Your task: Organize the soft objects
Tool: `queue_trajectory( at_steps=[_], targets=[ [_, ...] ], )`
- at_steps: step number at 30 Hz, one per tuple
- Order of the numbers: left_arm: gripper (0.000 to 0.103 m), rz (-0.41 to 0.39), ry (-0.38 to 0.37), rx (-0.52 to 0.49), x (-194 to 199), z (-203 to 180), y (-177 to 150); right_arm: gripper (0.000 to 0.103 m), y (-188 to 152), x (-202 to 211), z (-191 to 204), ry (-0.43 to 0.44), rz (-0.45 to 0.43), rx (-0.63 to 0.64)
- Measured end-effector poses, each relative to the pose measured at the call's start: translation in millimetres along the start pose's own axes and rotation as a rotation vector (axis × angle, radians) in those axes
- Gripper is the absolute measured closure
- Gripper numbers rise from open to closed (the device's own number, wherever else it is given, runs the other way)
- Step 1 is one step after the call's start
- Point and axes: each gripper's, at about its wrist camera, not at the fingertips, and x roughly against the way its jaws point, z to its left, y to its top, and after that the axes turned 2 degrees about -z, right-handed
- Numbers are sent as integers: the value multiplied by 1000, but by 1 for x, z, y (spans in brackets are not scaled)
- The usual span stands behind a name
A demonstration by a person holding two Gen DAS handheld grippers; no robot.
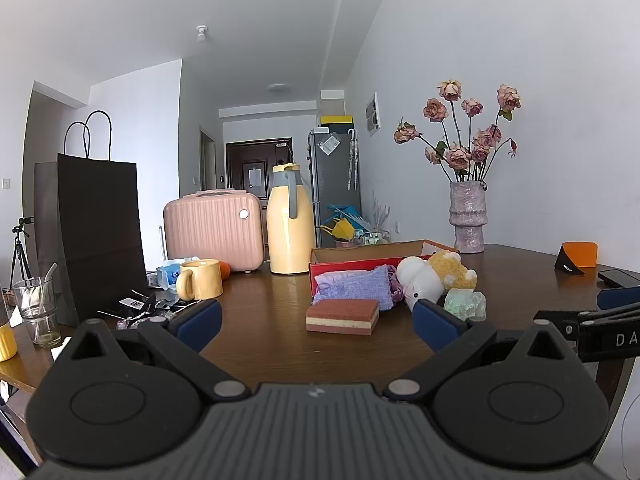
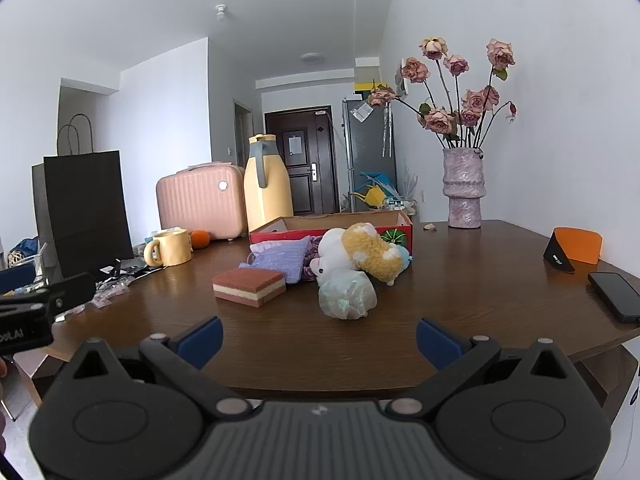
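jaws spread wide and empty on my left gripper (image 1: 316, 322) and right gripper (image 2: 319, 340); sponge (image 2: 249, 286), purple cloth (image 2: 281, 259) and plush toys (image 2: 360, 256) lie before the red box (image 2: 280, 235).

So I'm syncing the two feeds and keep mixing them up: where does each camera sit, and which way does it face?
Left wrist: on the left gripper, facing across the table at the sponge and red box; its open blue fingers show, with the right gripper at the right edge.
Right wrist: on the right gripper, set further right, same heading; the left gripper shows at the left edge.
Shared: sponge, plush toys, vase.
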Motion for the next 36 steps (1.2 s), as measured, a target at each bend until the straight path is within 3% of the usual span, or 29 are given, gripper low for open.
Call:
queue_trajectory(
  at_steps=[11,18,20,22,25,28,30,33,35,36],
  targets=[
    [0,-2,1,0,-4,1,0,0,0,1,1,14,-18,14],
    [0,-15,29,10,-40,14,-3,0,2,-21,-2,45,-63,0],
    [0,1,44,4,-59,17,-4,0,4,-36,-2,65,-72,-22],
    [0,24,-11,14,-85,25,-6,0,3,-55,-1,118,-63,-73],
    [0,73,-97,23,-127,37,-7,0,9,-96,7,242,68,-112],
    [0,126,-153,-11,-171,48,-2,2,18,-140,21,222,153,-85],
    [0,158,-135,6,-205,55,1,3,25,-172,30,185,163,-63],
    [0,212,-149,71,-256,65,4,12,32,-216,37,169,190,-60],
    [2,275,-203,113,-291,68,5,27,36,-244,41,165,221,-69],
    [13,295,-234,132,-305,69,4,30,36,-256,40,162,236,-79]
  ],
)
